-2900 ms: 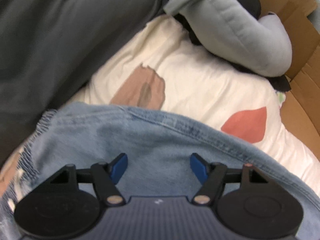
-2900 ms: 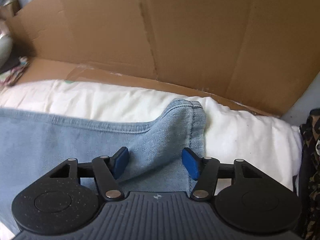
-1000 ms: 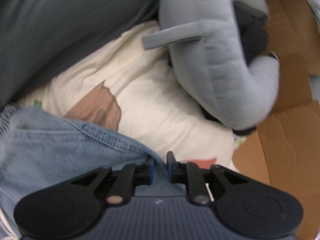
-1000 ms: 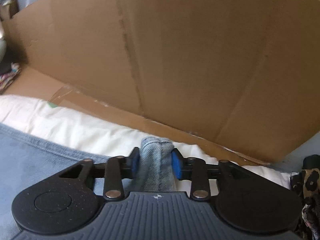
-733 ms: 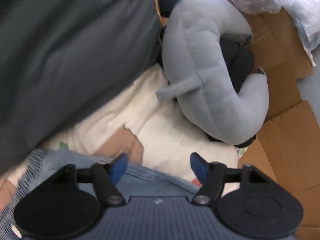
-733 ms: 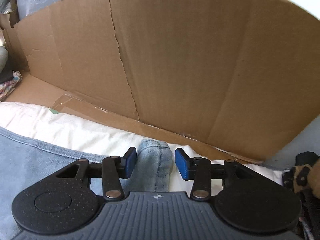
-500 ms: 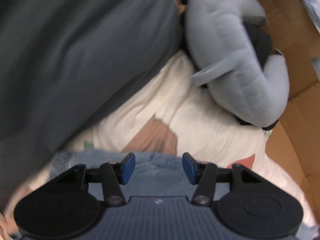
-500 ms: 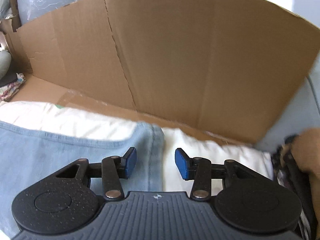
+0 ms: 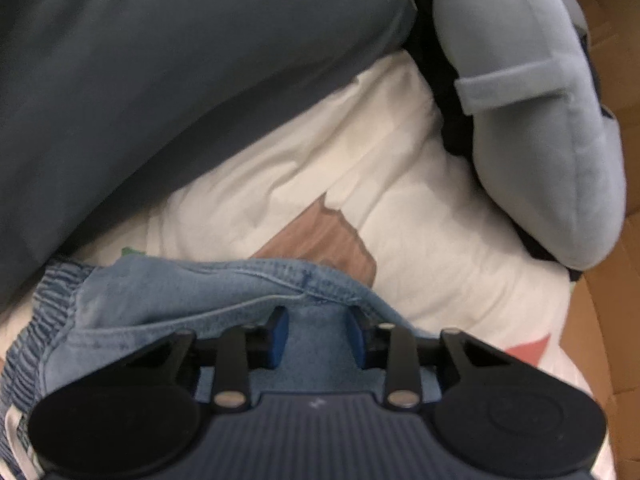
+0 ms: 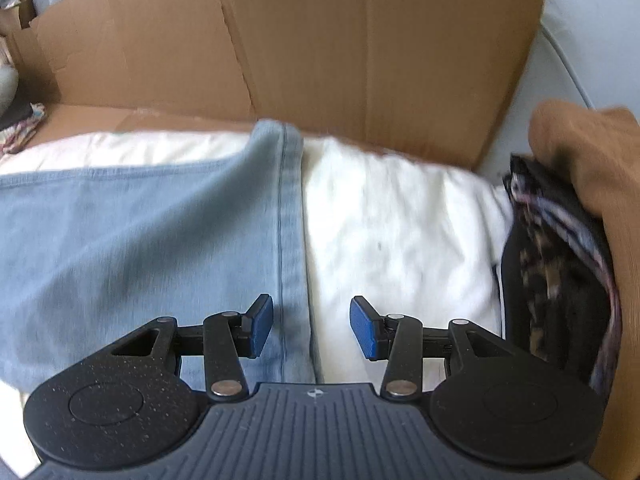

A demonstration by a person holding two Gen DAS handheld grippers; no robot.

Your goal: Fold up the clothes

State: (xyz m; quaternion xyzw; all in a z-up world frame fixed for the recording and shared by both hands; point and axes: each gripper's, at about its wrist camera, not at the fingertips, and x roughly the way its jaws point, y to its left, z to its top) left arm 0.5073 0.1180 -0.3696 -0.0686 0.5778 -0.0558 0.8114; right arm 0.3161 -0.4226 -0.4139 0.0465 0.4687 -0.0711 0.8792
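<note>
Light blue denim jeans (image 9: 192, 296) lie on white bedding (image 9: 400, 208), their gathered waistband (image 9: 52, 292) at the left. My left gripper (image 9: 317, 334) points down at a raised fold of the denim. Its jaws are closing with denim between the pads, which do not visibly press on it. In the right wrist view the jeans (image 10: 140, 232) lie flat, with a stitched seam edge running up the middle. My right gripper (image 10: 311, 330) is open just above that edge, one pad over the denim and the other over the bedding (image 10: 400, 220).
A dark grey cushion (image 9: 160, 80) fills the upper left and a pale grey neck pillow (image 9: 540, 152) lies at the right. A cardboard wall (image 10: 360, 60) stands behind the bedding. Brown cloth (image 10: 592, 168) and dark patterned clothes (image 10: 552, 272) are piled at the right.
The left gripper let go of the denim, opened wide, shifted along the waist and came down with narrowing jaws. The right gripper released its pinched fold, which now lies flat, and moved sideways.
</note>
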